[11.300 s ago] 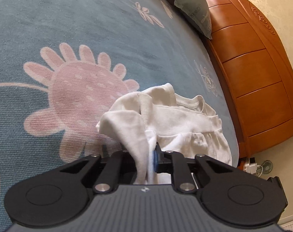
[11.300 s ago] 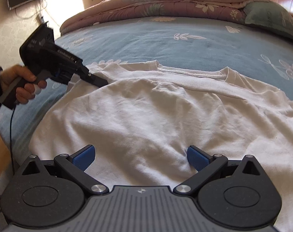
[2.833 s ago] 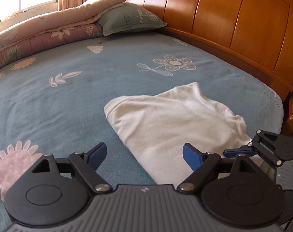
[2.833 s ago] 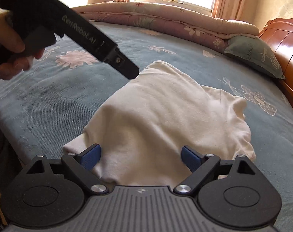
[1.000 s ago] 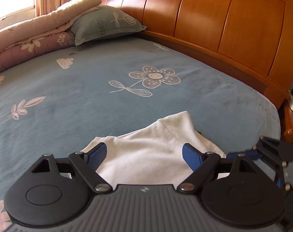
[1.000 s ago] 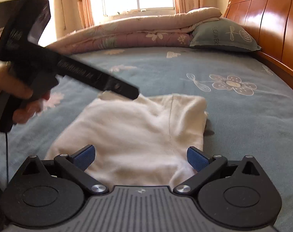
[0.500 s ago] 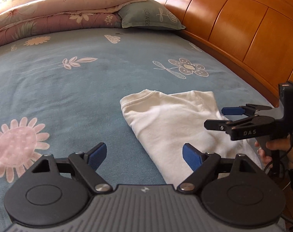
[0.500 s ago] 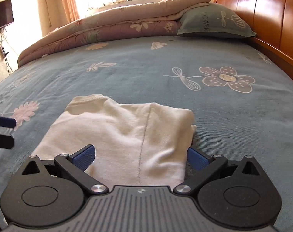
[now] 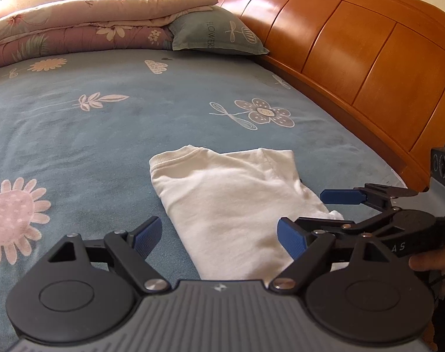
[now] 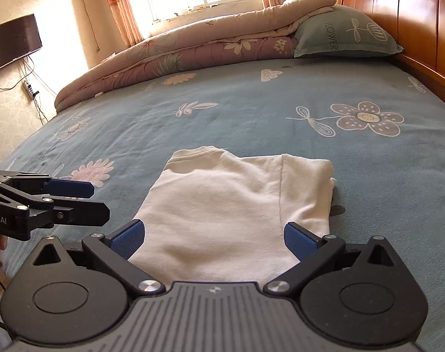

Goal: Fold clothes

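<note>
My left gripper point(image 9: 219, 234) has its fingers spread wide with nothing between them, hovering over the near edge of the white shirt point(image 9: 231, 199). My right gripper point(image 10: 215, 239) is released too, its blue fingers point(image 10: 295, 239) parted above the shirt's near end, not pinching the cloth as far as I can see. The shirt lies folded into a compact rectangle on the blue flowered bed point(image 10: 251, 111), collar at the far left corner. Each gripper shows in the other's view, beside the shirt. Beyond, a green pillow point(image 10: 345, 33) rests against the wooden headboard point(image 9: 354, 44), next to a rolled quilt point(image 10: 193, 55).
</note>
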